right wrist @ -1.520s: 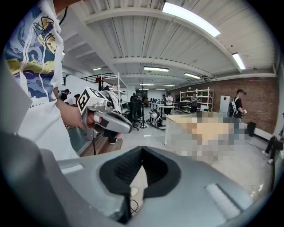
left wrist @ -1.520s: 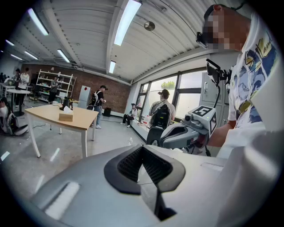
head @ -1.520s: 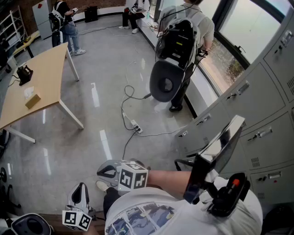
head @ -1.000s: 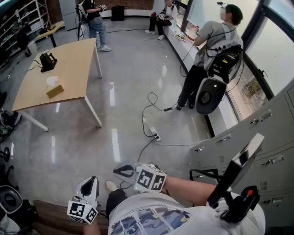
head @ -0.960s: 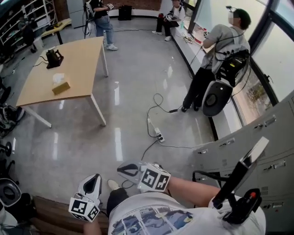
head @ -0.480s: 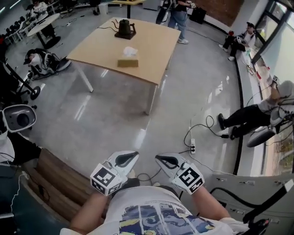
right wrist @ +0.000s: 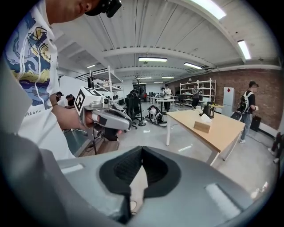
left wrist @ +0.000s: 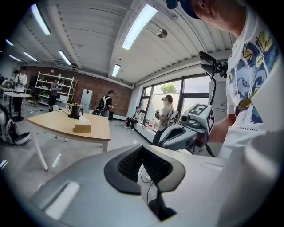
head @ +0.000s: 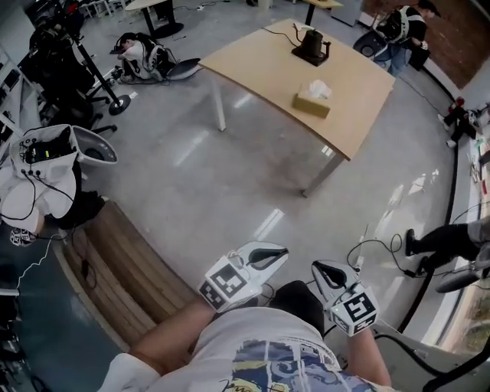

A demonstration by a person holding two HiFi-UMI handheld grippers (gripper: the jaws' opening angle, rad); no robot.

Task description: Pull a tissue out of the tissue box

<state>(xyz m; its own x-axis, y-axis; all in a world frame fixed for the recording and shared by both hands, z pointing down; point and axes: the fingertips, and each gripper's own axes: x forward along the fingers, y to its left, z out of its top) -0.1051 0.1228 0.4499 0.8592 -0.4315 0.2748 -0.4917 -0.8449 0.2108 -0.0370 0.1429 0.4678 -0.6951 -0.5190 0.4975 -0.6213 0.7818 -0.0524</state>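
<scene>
Wooden surface (head: 260,65) on grey floor (head: 191,176). Black kettle (head: 311,44) near its far edge. Pack (head: 149,57) lying on floor off the left corner. Person (head: 402,27) standing past the far right corner. Plank bench (head: 115,260) lower left; cable (head: 375,249) on floor at right.

The person wears a white short-sleeved T-shirt (head: 264,360) with a blue and yellow cartoon print on the chest, seen at the bottom centre of the head view. Just above it in that view, the left gripper (head: 279,251) and the right gripper (head: 318,268) are both rounded shells of light grey plastic. Their black ribbed pads (left wrist: 131,163) line the inside of the jaws. Each shell carries a white cube with black square markers: the left marker cube (head: 226,282) and the right marker cube (head: 356,310). A black head-mounted camera (right wrist: 110,6) shows at the top edge of the right gripper view.
</scene>
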